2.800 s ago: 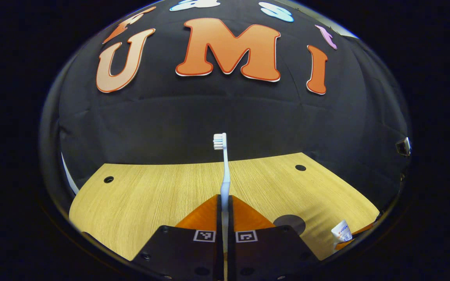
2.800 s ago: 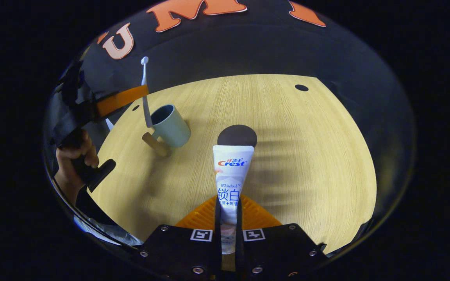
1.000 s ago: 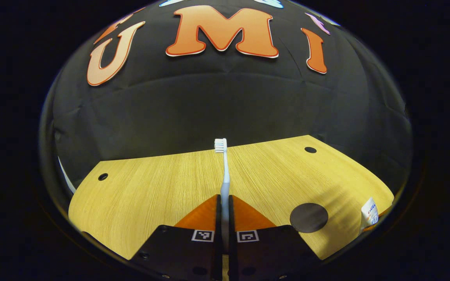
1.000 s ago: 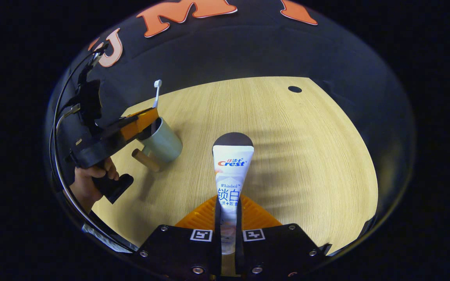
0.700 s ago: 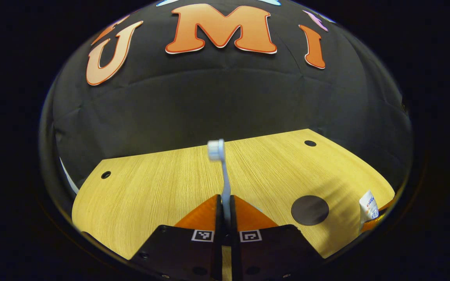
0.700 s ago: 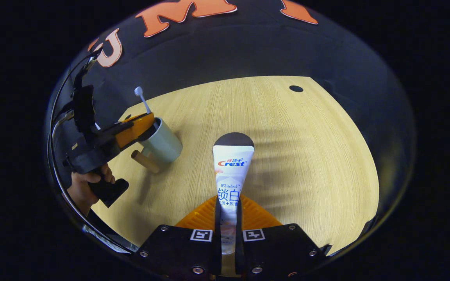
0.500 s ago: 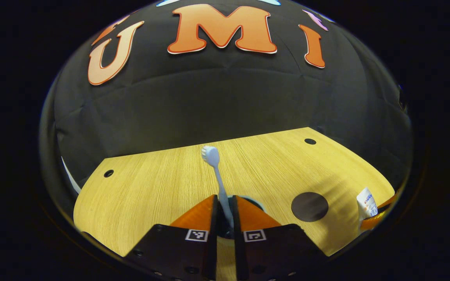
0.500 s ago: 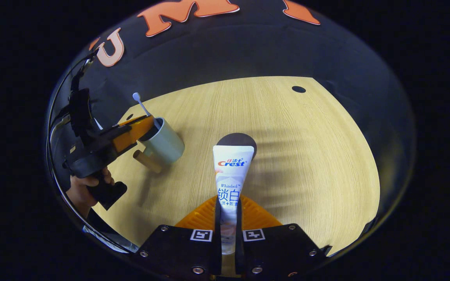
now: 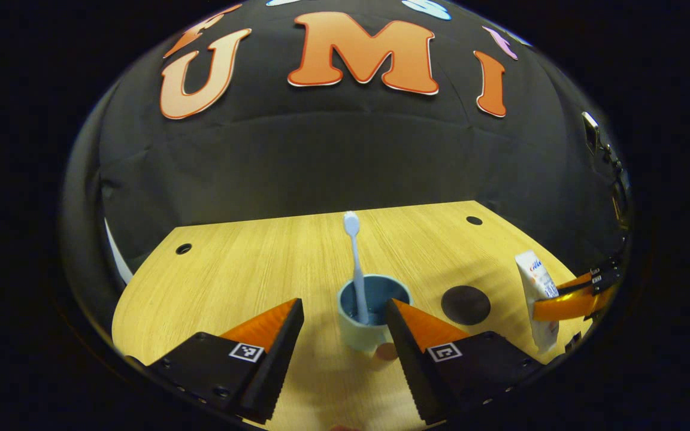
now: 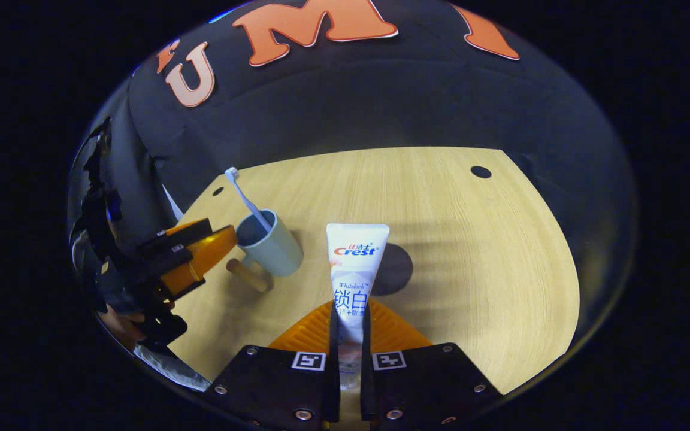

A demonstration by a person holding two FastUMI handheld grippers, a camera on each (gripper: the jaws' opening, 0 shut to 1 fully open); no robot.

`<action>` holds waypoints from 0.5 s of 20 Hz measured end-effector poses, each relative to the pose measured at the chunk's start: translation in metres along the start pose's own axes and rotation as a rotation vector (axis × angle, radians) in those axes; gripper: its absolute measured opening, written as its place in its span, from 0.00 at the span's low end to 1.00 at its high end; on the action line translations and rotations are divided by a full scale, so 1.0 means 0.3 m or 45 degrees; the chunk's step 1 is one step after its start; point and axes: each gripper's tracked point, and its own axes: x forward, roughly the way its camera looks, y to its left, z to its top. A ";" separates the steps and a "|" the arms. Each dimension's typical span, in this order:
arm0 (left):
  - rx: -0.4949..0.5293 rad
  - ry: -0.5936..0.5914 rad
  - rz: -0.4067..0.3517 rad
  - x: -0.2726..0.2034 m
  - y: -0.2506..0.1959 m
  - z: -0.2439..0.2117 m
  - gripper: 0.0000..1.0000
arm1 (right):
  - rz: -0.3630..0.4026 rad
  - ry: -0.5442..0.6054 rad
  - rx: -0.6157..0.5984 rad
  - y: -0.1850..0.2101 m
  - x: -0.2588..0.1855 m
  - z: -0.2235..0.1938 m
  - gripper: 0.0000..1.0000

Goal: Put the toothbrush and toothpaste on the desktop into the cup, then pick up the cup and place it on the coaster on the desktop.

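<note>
In the cup (image 9: 364,326), the toothbrush (image 9: 355,263)

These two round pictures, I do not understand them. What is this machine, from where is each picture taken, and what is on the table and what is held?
There is no robot here. A person holds a hand tool with two fingers, a gripper, in each hand, and a small fisheye camera rides on each one.

The left gripper view looks along the left gripper. Its fingers are spread wide and hold nothing. Between them, on the wooden desktop, stands a light blue cup with a toothbrush leaning inside, head up. A dark round coaster lies to the right of the cup.

The right gripper view looks along the right gripper. Its fingers are closed on a toothpaste tube, held upright. The same cup with its wooden handle shows at the left, and the coaster lies partly behind the tube.
</note>
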 end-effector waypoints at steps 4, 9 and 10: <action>-0.040 0.017 0.054 -0.080 0.054 -0.026 0.94 | 0.096 -0.134 -0.066 0.112 0.011 0.146 0.14; -0.076 0.038 0.119 -0.151 0.110 -0.063 0.95 | 0.208 -0.256 -0.135 0.248 0.072 0.292 0.14; -0.078 0.043 0.126 -0.160 0.112 -0.067 0.95 | 0.229 -0.269 -0.134 0.267 0.090 0.315 0.14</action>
